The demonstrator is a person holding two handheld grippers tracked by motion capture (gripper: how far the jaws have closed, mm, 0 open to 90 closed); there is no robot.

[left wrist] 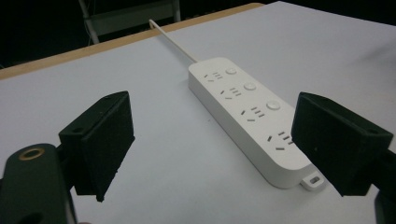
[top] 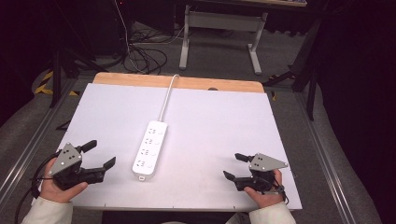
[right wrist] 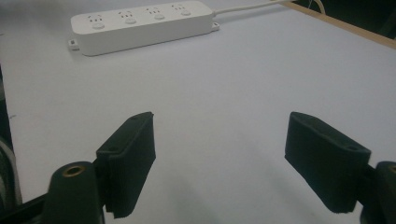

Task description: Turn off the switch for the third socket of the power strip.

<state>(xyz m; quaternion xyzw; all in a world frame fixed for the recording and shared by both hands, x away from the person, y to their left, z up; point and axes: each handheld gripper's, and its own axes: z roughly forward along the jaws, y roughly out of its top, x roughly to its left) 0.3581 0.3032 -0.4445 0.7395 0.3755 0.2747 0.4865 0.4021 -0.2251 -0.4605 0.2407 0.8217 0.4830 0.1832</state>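
Two hand-held black grippers, cream sleeves at both wrists.
Left gripper [top: 97,155] and right gripper [top: 236,166]: each with a grey three-cornered plate dotted with small holes, thick black padded jaws, a brass-ringed screw hole on the body, black cable trailing; sleeves [top: 46,211] pale cream.

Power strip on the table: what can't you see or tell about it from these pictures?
- Where the cord ends: in the high view it drops behind the table's far edge.
- Whether the buttons are on: too small in the left gripper view.
- The power strip's underside: it lies flat.
- Any writing on it: too blurred in the right gripper view.
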